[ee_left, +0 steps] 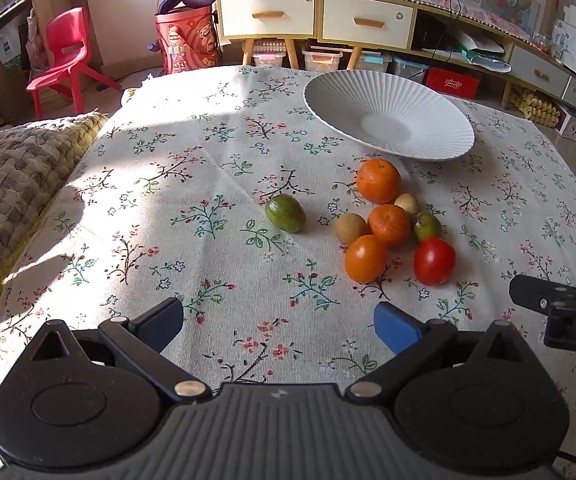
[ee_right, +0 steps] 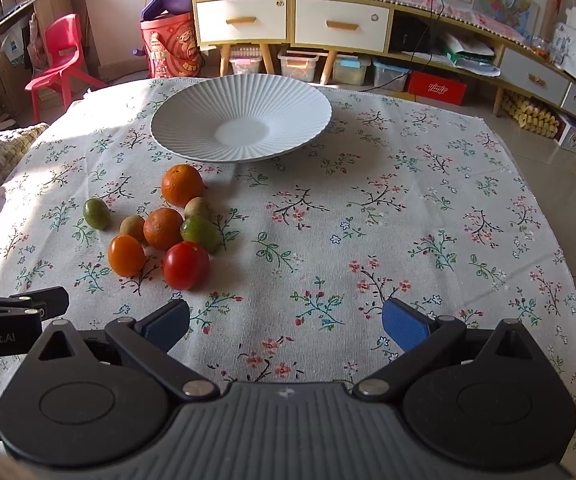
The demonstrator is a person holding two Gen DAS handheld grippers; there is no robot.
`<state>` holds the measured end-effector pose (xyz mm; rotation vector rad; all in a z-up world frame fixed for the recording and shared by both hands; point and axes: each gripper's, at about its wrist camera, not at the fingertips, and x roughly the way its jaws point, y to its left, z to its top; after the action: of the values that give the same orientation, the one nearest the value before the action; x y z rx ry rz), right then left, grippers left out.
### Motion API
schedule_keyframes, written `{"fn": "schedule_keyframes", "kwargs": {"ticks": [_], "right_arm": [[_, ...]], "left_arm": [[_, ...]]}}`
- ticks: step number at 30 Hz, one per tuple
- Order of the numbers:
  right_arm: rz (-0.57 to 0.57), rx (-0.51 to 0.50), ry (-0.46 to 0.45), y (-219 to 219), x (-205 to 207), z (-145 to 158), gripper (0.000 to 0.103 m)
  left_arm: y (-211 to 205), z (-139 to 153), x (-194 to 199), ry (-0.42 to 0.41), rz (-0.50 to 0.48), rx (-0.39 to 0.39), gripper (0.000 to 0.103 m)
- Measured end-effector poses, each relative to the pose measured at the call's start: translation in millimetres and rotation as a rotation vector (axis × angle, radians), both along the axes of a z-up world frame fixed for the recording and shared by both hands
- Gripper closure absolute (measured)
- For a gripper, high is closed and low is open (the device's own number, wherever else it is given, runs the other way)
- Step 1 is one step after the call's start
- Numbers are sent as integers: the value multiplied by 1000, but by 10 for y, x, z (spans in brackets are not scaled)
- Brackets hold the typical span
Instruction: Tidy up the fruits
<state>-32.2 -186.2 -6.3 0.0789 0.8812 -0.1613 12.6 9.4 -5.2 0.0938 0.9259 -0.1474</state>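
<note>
On the floral table, nothing is sorted yet: the white plate sits bare at the far side, with 8 fruits clustered just in front of it. My left claw and right claw both hang spread wide, holding nothing. I judge the first pick is next; the red tomato lies nearest, needing a careful approach beside the orange tomato. Open cloth lies rightward; the edges are well apart.
</note>
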Motion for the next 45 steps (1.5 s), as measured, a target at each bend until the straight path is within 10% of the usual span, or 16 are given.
{"fn": "schedule_keyframes", "kwargs": {"ticks": [8,22,31,45], "right_arm": [[62,67,-25,-23,79,-150,0],[113,134,-38,-71,128,-269,23],[144,141,-39,-36,137,-303,30],[200,156,-42,113,251,-342,41]], "left_arm": [[65,-174,123,-11,-64,-92,13],[9,-409,275,-16,-195,-256,65],[-100,-428,320,-69,-265,-262,89],[-78,-337,296,-23,-206,-152,92]]}}
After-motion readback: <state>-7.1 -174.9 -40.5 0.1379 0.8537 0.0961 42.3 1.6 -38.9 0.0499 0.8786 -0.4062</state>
